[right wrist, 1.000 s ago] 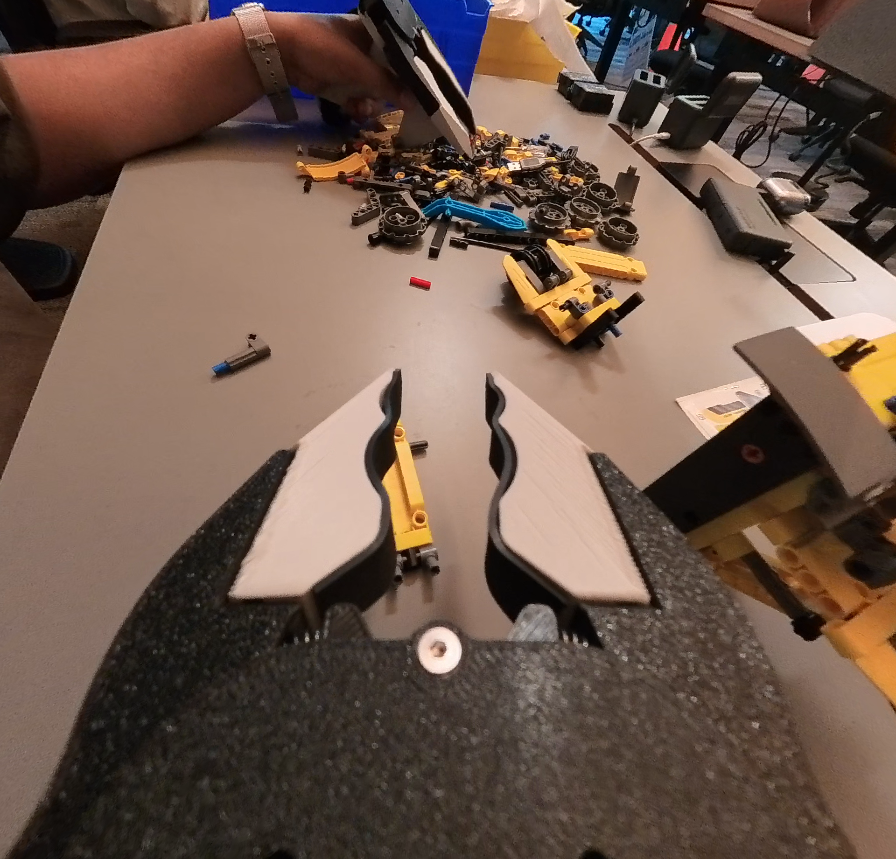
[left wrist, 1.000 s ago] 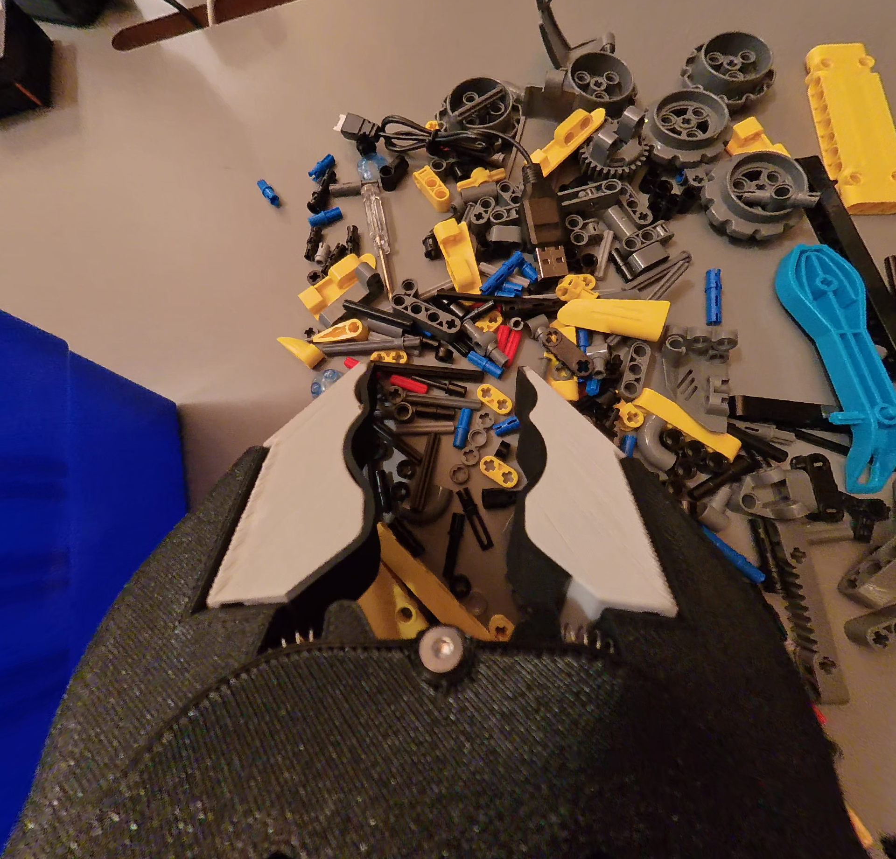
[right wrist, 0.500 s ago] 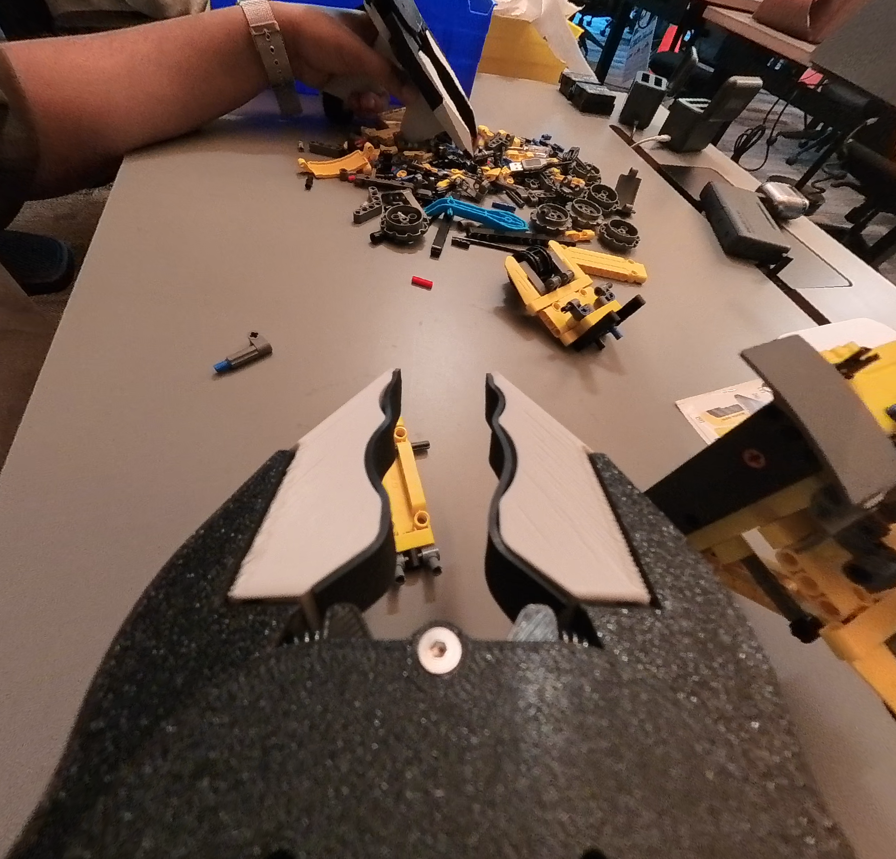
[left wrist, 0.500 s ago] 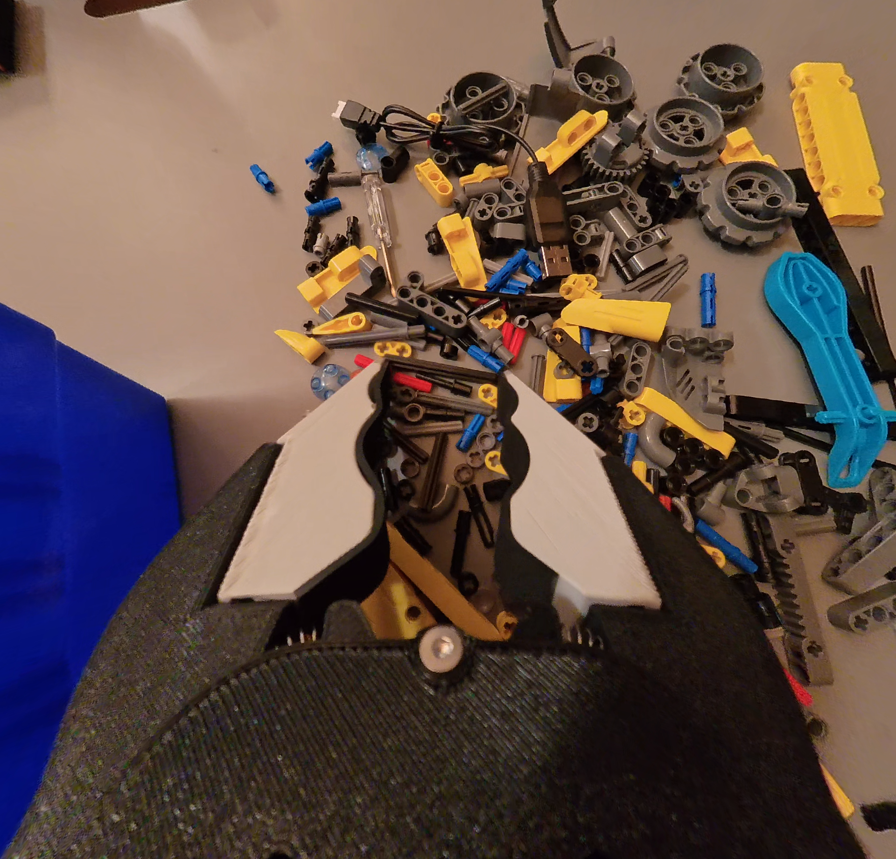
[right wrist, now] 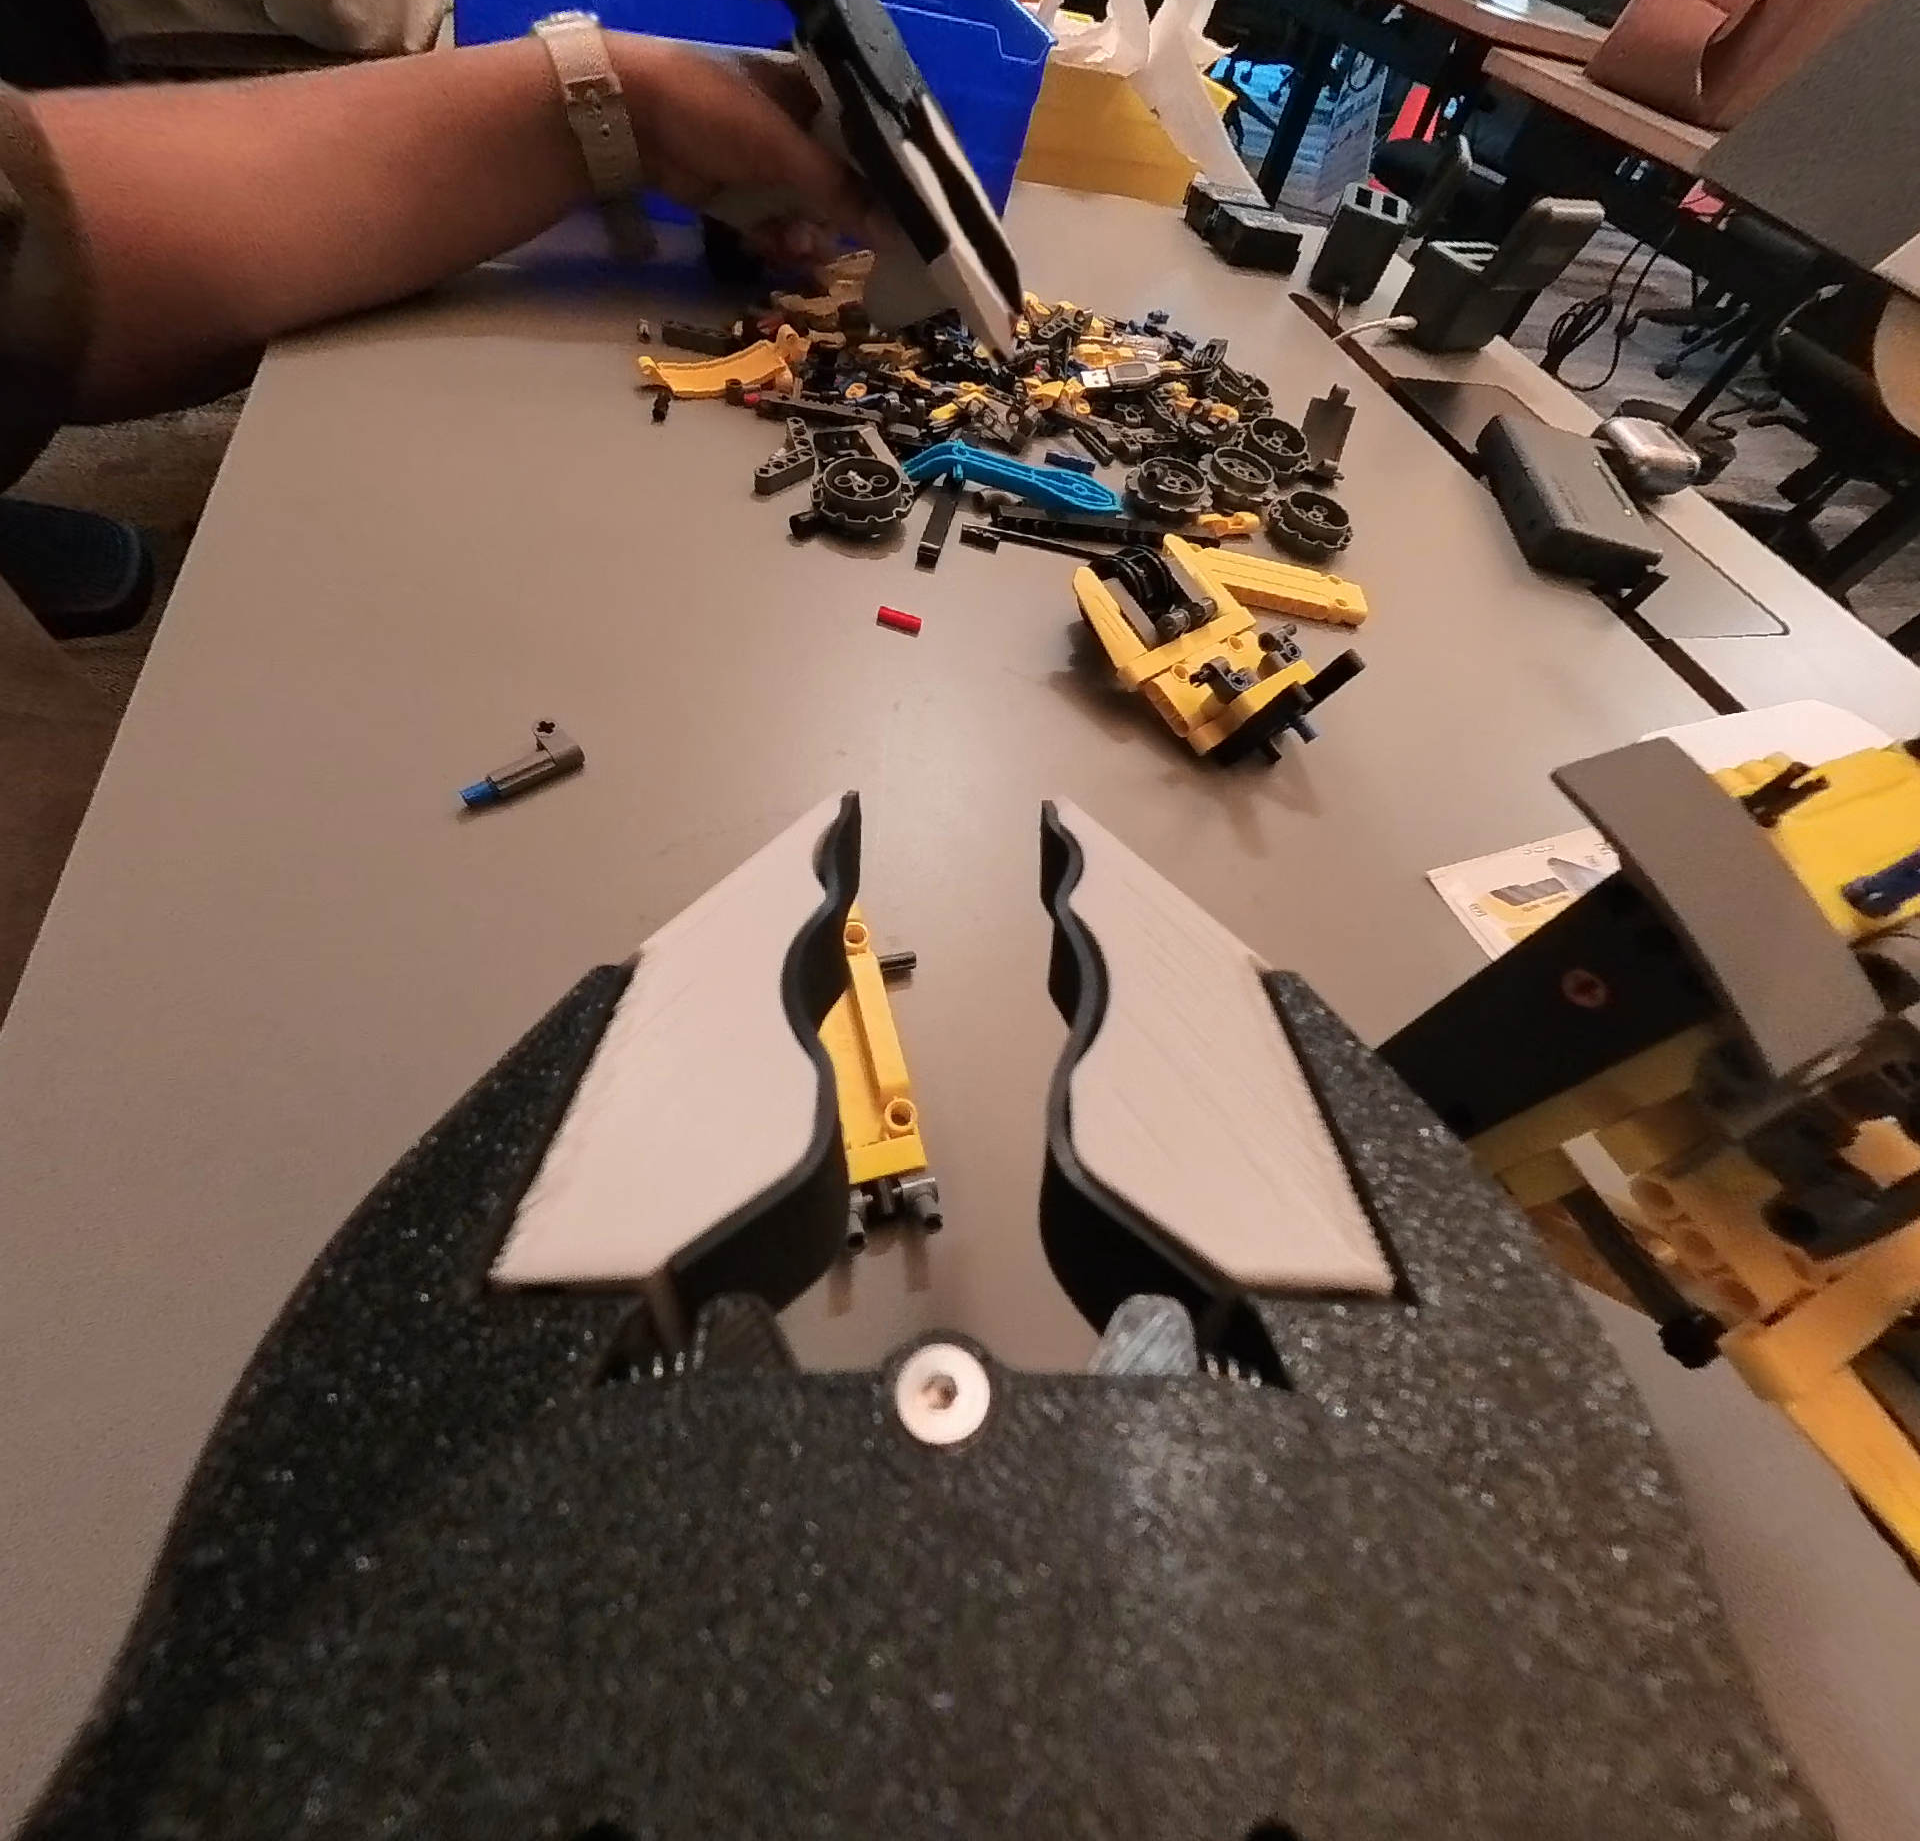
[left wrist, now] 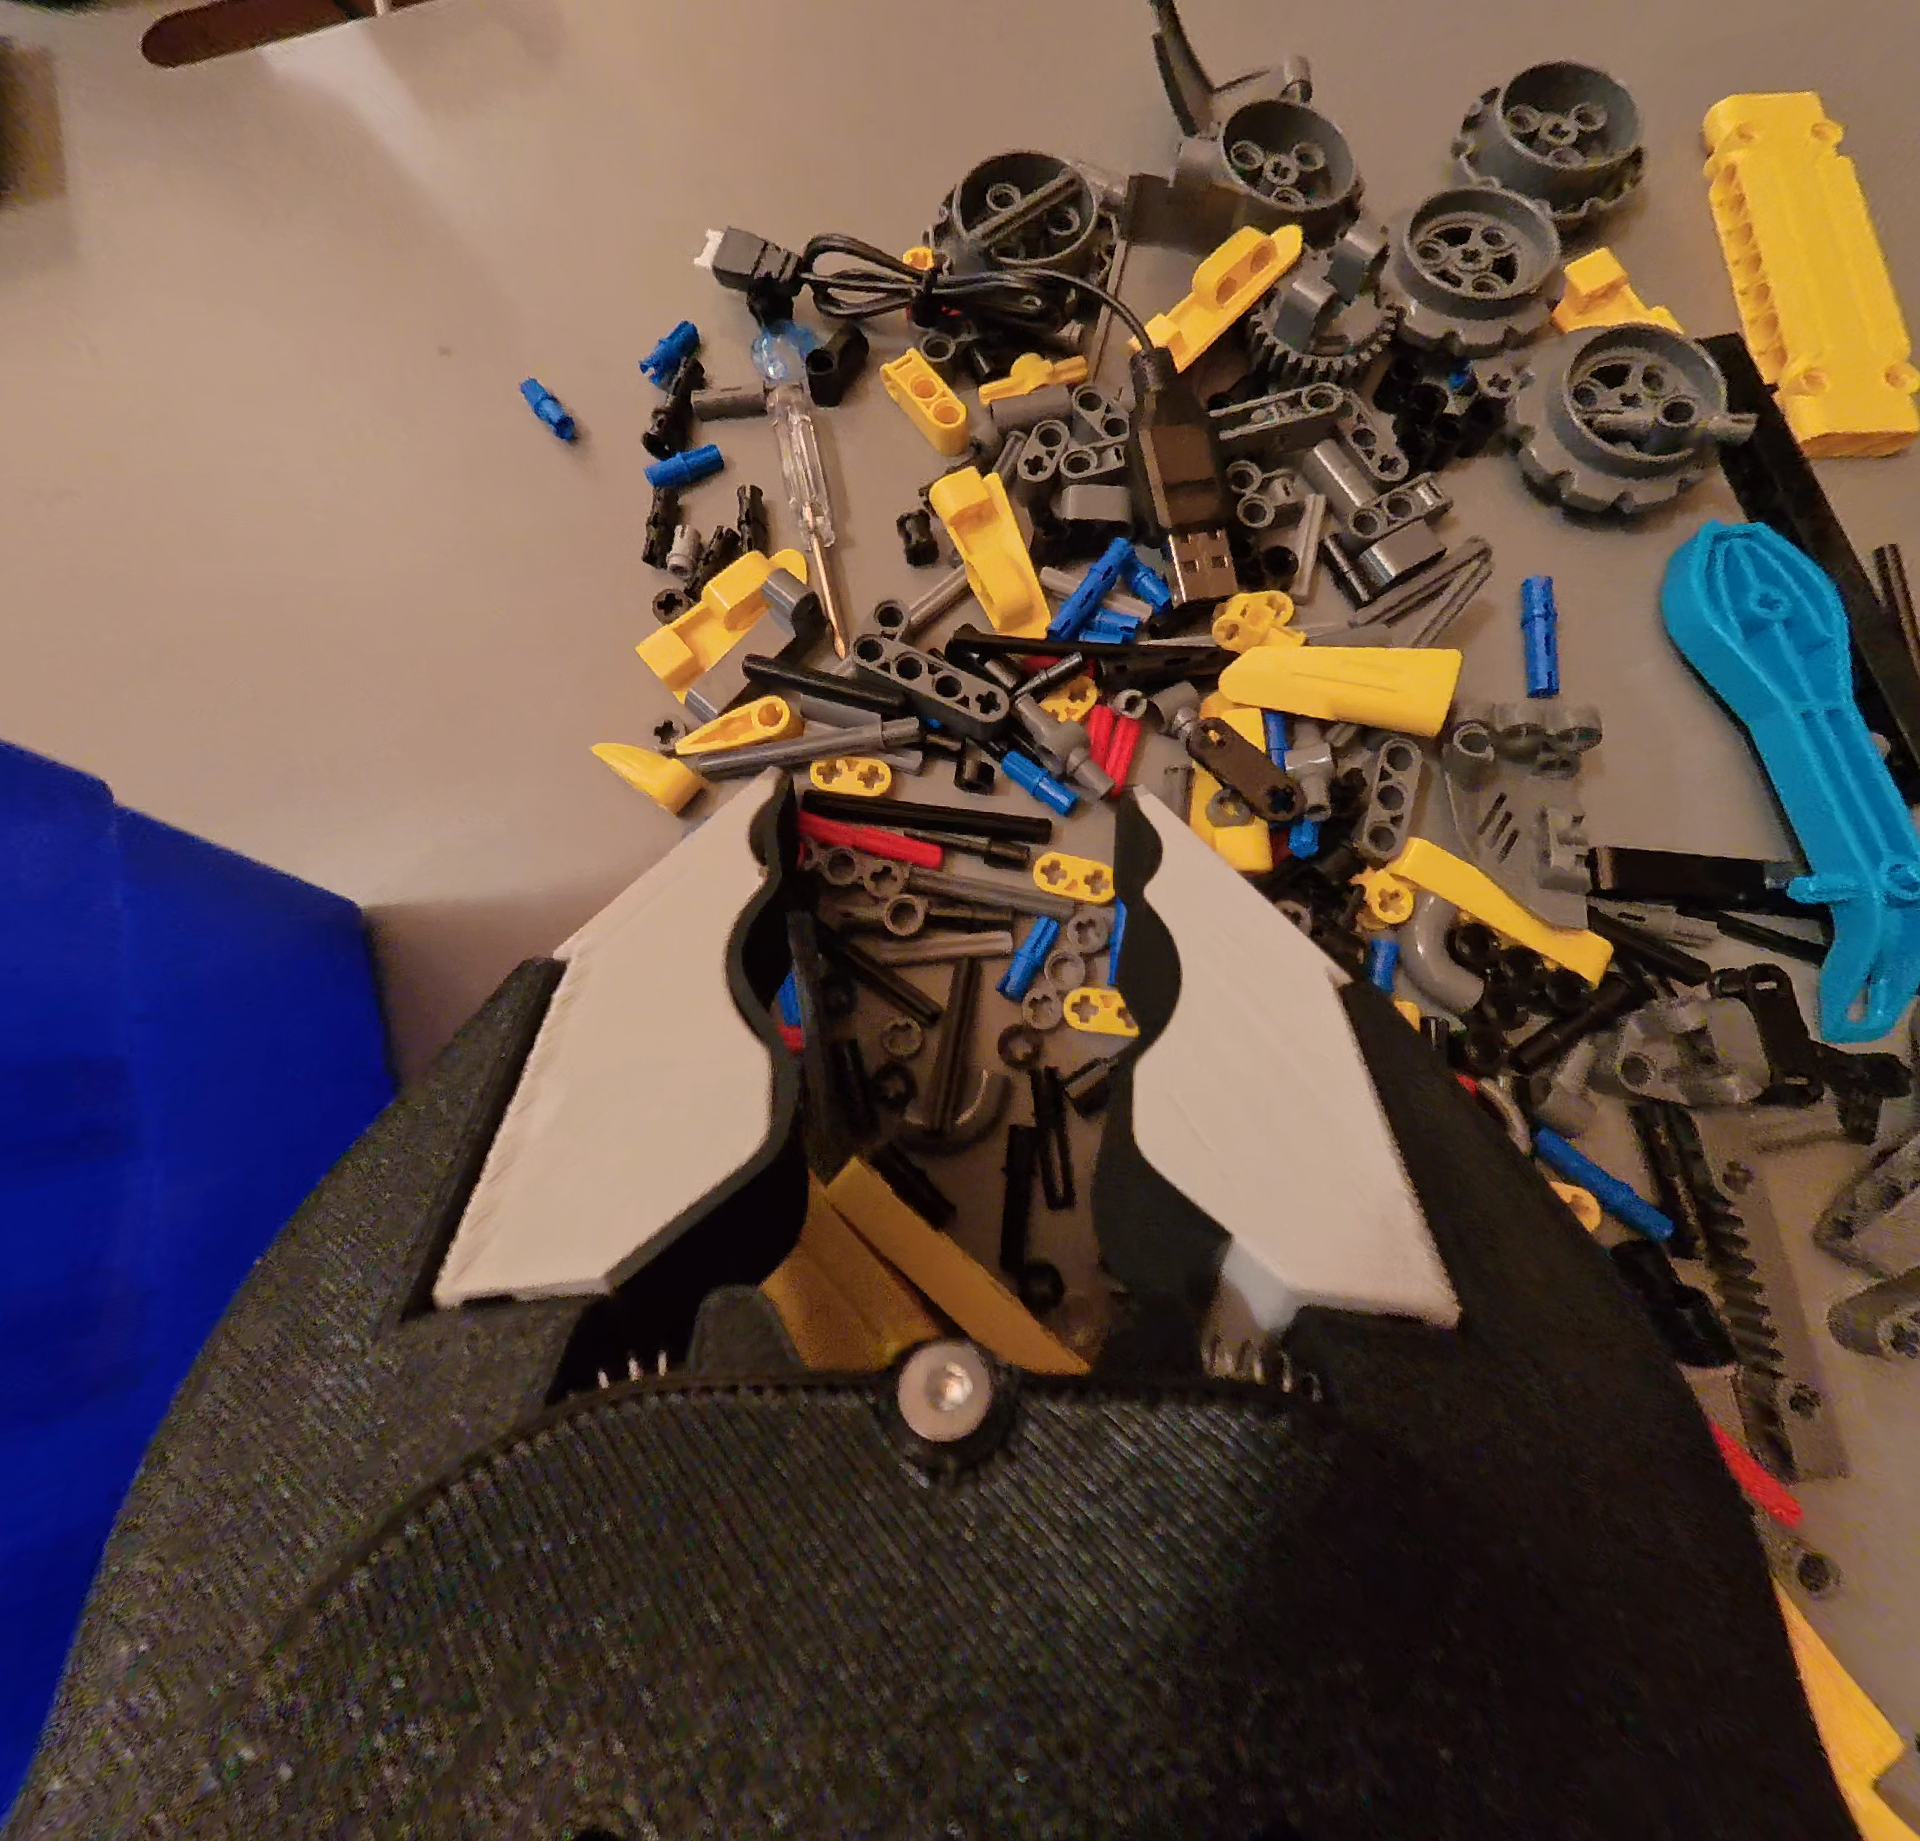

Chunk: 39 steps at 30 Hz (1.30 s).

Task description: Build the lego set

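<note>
Hovering over the brick pile point(left wrist: 1195, 565), left gripper point(left wrist: 951, 835) spread, empty, pins between its fingers. Right gripper point(right wrist: 951, 835) spread too; yellow beam point(right wrist: 878, 1064) at its 11 o'clock, lengthwise.

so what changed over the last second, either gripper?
The left gripper narrowed at the half-second mark, then reopened, with nothing taken hold of; it hangs open over the black and grey pins at the near edge of the parts pile. In the right wrist view, its tips moved slightly rightward along that pile. The right gripper stayed open and still beside the yellow beam on the table.
</note>
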Tool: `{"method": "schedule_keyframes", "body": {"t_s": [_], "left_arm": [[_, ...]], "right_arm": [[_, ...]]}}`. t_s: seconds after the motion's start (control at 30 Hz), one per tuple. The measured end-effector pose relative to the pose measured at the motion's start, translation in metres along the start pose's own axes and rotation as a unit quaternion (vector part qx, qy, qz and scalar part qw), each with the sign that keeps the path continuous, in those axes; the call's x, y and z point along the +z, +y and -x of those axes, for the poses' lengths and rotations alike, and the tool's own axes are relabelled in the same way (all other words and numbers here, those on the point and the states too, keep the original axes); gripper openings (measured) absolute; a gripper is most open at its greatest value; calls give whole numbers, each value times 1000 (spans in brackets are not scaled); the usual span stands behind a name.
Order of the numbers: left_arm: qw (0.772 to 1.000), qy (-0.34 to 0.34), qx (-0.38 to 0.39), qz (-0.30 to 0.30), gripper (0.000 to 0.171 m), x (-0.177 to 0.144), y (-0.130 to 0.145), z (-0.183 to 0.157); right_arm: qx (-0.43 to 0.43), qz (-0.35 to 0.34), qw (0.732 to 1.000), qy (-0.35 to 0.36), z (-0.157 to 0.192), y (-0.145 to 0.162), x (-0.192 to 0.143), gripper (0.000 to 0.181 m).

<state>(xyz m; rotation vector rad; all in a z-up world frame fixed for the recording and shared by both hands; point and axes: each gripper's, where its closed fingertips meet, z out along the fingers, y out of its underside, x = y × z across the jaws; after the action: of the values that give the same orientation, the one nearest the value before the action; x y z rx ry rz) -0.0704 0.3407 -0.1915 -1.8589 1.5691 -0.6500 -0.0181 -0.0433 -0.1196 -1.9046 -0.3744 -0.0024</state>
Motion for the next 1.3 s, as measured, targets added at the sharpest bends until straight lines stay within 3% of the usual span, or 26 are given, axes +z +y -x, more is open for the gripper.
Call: {"method": "schedule_keyframes", "body": {"t_s": [0.13,0.43,0.67,0.87,1.3], "left_arm": [[1000,-3,-10,-5,40,-1,-2,7],[1000,1,8,-1,43,-4,3,4],[999,51,14,-10,51,-12,5,-16],[999,29,-3,-40,52,-18,-3,-4],[999,32,5,-9,49,-6,1,-7]], "right_arm": [[-2,3,1000,0,1,1,1,34],[3,5,1000,-2,0,3,3,34],[1,8,1000,1,-1,4,3,34],[0,8,1000,0,0,4,3,34],[-4,11,1000,0,1,4,4,34]]}}
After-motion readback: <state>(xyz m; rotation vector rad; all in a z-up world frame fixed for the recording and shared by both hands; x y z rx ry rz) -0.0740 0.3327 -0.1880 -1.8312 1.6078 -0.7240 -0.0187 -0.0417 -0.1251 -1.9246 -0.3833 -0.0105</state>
